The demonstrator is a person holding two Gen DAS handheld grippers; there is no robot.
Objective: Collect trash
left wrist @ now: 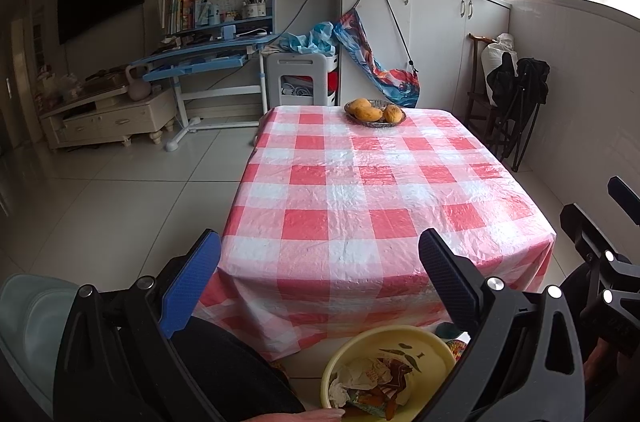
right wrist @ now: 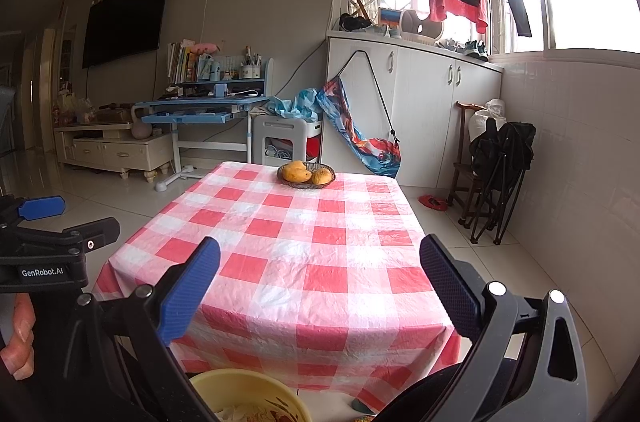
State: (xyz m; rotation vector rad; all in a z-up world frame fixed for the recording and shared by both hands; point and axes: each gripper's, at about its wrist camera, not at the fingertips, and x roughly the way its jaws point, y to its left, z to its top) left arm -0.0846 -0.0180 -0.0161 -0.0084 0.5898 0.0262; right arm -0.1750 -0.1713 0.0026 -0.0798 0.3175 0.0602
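Living room with a checkered table (left wrist: 360,182) that looks pretty much cleared, only a fruit bowl (left wrist: 375,112) sitting at 12 o'clock on the far edge. Left gripper (left wrist: 320,282) is spread wide, holding nothing. At 6 o'clock, down below the table edge, the yellow basin (left wrist: 428,350) already has crumpled trash (left wrist: 372,382) in it, so I'd guess collecting is basically done. Right gripper (right wrist: 320,286) is spread apart too, empty. Nothing's blocking.

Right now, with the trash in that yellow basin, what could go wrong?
The yellow basin sits low, below the table edge, near the person's legs; a knee could tip it. The wrappers are heaped loosely and might spill. Both the left gripper and the right gripper are open and empty, so nothing steadies it.
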